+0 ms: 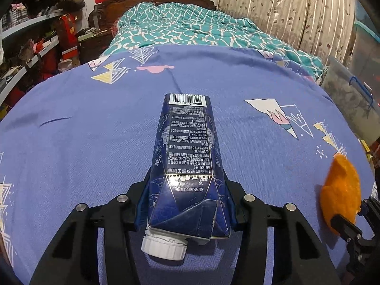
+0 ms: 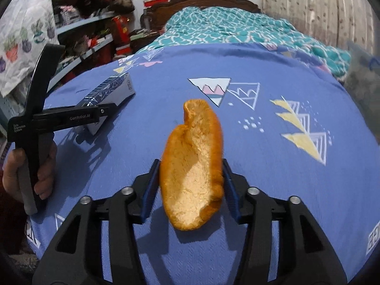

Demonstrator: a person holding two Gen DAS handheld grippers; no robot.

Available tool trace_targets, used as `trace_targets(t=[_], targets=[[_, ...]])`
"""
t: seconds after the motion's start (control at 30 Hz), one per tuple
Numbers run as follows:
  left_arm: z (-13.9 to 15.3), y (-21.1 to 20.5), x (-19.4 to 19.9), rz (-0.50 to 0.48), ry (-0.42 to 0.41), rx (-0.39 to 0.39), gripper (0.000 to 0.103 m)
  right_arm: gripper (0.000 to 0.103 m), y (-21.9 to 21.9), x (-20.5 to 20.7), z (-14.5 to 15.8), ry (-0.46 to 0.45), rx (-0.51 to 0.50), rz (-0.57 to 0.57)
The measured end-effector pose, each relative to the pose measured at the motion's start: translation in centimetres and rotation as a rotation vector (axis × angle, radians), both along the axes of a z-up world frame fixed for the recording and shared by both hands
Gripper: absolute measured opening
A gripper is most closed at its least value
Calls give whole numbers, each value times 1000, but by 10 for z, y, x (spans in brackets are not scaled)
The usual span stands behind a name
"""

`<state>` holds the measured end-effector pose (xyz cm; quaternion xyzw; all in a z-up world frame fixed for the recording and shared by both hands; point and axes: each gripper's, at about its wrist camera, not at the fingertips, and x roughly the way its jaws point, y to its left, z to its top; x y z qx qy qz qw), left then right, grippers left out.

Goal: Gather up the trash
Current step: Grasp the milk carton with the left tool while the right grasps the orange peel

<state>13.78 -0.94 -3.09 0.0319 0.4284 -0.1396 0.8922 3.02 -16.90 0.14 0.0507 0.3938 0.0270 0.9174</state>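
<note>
The dark blue printed drink carton with a white screw cap (image 1: 187,166) is pinched across its capped, folded end by the left tool (image 1: 187,204); its long axis runs straight away from that tool, barcode end farthest out. Whether it rests on the lavender bedsheet with geometric prints (image 1: 71,142) or is lifted just clear cannot be told.

The curled orange peel with a pale pithy inside (image 2: 192,166) sits between the blue pads of the right tool (image 2: 191,187), its long axis also running forward along the fingers. The peel is seen raised above the sheet, with a shadow thrown beneath it. The left pad appears pressed to its edge and the right pad just beside it, so the grip is judged light and possibly slack.

The two tools are side by side, the right one near the carton's right flank. No bin is seen, so the carrying direction cannot be judged.

The carton is stiff coated card, creased at its gable, and is expected to hold its shape. The peel is thin, leathery outside, fibrous inside, and may slip or fold under pressure. The sheet is soft woven cloth.
</note>
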Motion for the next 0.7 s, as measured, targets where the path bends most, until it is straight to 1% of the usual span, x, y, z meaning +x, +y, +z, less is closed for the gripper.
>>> trace_targets(t=[0.03,0.1,0.13,0.17,0.27,0.33,0.5,0.7], targets=[[0,-1,0,0,-3,7,47,64,0,-1,-2,1,-3,-5],[0,-3,-2,1,-7,17,47,67,0,0,-3,7,-2,-3],[0,-3,-2,1,-10,21,47,72,0,0,-4,13,-2,-2],[0,-4,-3,1,-11,24,47,74,-2,1,-5,21,9,-1],[-3,-7,0,7,8,52,47,80,-10,4,-8,38,57,-17],[-3,-8,0,7,5,64,48,84,-17,4,-10,42,108,-28],[-5,-14,-2,8,-2,101,49,86,-31,3,-12,25,196,-63],[-6,-16,-2,12,-5,114,50,87,-31,2,-11,7,217,-51]])
